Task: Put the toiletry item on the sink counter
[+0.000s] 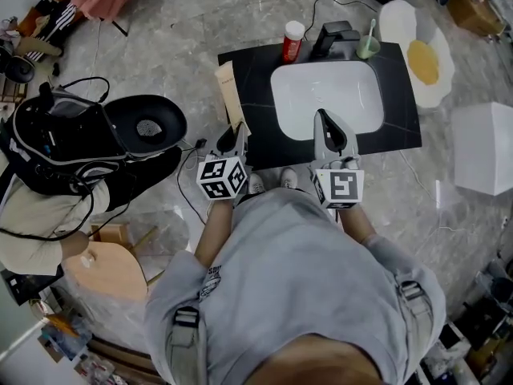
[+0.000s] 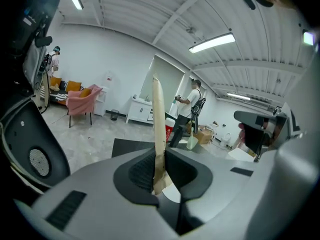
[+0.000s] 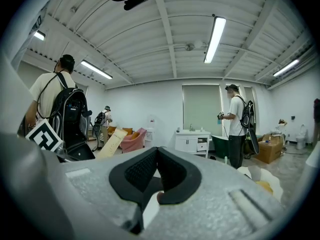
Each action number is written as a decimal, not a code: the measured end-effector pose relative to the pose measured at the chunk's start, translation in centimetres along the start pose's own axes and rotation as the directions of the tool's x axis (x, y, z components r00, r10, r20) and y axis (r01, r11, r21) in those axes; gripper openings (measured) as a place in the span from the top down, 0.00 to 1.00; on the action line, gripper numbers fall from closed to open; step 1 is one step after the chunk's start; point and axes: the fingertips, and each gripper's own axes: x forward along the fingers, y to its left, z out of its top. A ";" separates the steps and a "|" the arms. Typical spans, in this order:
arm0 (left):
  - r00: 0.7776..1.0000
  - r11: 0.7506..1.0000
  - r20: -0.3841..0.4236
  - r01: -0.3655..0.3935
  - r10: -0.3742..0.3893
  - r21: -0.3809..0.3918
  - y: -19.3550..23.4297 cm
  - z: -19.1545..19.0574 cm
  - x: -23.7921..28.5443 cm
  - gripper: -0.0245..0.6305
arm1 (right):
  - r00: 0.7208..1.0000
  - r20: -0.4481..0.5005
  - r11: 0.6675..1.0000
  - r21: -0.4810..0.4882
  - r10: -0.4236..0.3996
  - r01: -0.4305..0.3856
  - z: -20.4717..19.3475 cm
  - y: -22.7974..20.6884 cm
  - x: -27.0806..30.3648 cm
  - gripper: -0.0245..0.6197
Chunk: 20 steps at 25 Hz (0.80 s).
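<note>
far left of the table, on the grey floor, lies a black backpack (image 1: 68, 139). the left gripper (image 1: 234, 131) hangs at the table's (image 1: 250, 69) left edge, near the front left corner. its jaws are pinched on a flat tan package (image 1: 228, 91). in the left gripper view the package (image 2: 158, 118) stands edge-on and upright, rising out of the left gripper (image 2: 159, 166) with its lower end clamped between the dark pads. from the head view the package lies along the table's left edge; whether it touches the black top cannot be told.

a white basin (image 1: 327, 96) is sunk into the middle of the table. along the back edge stand a red bottle (image 1: 292, 42) with a white cap, then a black faucet (image 1: 333, 38), then a green cup (image 1: 368, 46) near the back right corner.

the right gripper (image 1: 322, 119) hovers over the basin's front rim. in the right gripper view its jaws are pressed together with nothing between them (image 3: 156, 156).

right of the table, on the floor, lie a fried-egg-shaped mat (image 1: 422, 51) and a white box (image 1: 483, 147).
</note>
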 end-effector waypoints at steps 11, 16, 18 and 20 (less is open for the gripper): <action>0.987 0.998 -0.159 -0.008 -0.003 -0.064 2.7 -6.2 3.0 0.89 | 1.000 -0.016 1.000 0.005 -0.017 0.018 -0.3 -0.4 1.4 0.95; 0.979 0.997 -0.205 -0.018 0.001 -0.081 3.5 -8.4 3.7 0.89 | 1.000 -0.017 1.000 -0.009 -0.009 0.009 -0.5 -0.2 1.3 0.95; 0.975 0.996 -0.221 -0.020 0.000 -0.088 3.7 -9.1 3.9 0.89 | 1.000 -0.019 1.000 -0.006 -0.015 0.014 -0.5 -0.2 1.2 0.95; 0.972 0.994 -0.237 -0.018 -0.008 -0.106 3.8 -10.1 4.3 0.89 | 1.000 -0.023 1.000 -0.001 -0.021 0.021 -0.7 -0.4 1.2 0.95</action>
